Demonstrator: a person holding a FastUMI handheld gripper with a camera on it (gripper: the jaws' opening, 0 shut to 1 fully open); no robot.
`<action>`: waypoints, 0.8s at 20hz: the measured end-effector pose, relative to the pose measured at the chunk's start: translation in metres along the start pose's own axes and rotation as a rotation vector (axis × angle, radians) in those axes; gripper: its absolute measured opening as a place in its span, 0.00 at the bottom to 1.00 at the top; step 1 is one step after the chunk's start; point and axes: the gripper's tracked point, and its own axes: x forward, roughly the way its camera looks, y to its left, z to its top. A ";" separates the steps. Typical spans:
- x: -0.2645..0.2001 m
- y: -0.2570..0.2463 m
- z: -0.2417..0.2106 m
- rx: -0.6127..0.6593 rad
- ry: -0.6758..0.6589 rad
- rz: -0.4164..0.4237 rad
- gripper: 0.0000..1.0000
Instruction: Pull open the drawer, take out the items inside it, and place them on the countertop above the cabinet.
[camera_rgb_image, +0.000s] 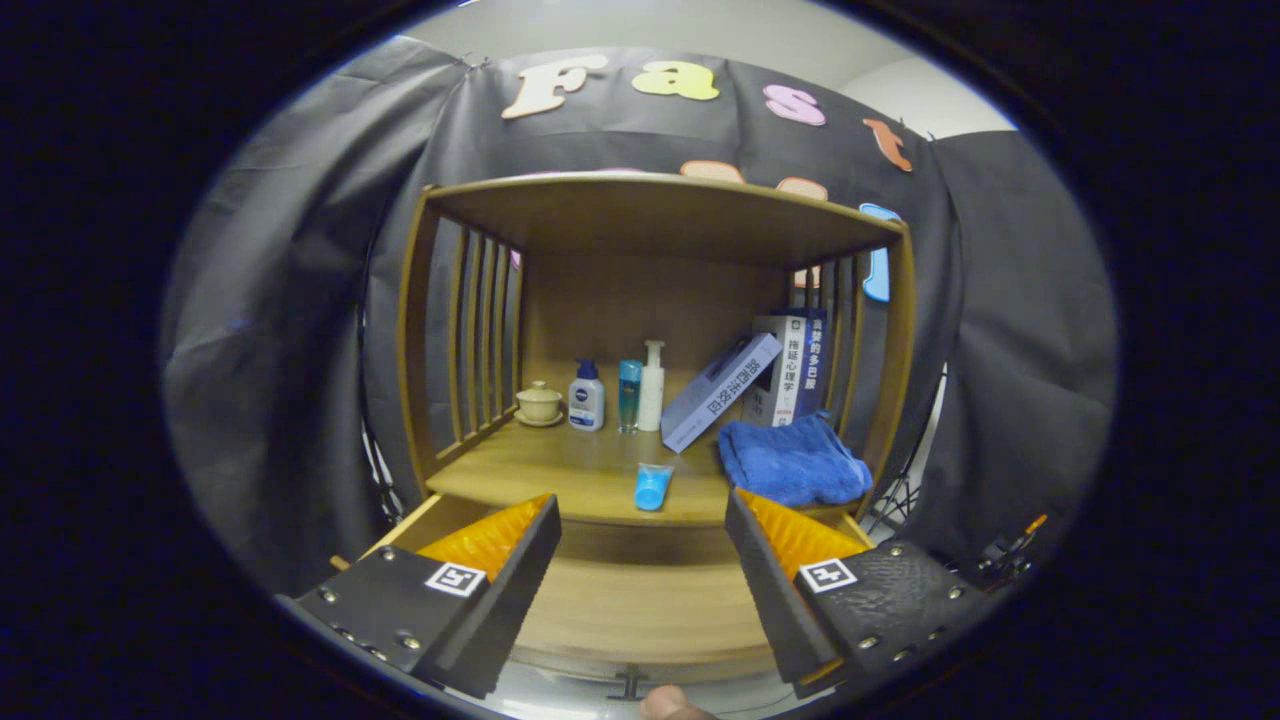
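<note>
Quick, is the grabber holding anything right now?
Gripper: open, holding nothing, its fingers spread over the pulled-out drawer, just short of the blue tube on the countertop.

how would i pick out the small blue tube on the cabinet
Start at the wooden cabinet and look at its countertop. Near the front edge, just beyond the open claw, the small blue tube lies on its side, left of the blue towel. The bottles stand upright farther back.
</note>
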 end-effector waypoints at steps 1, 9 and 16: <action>-0.012 -0.001 -0.006 0.008 -0.002 0.003 0.98; -0.052 -0.017 -0.089 0.055 0.004 -0.014 0.98; -0.051 -0.017 -0.158 0.070 0.012 -0.038 0.99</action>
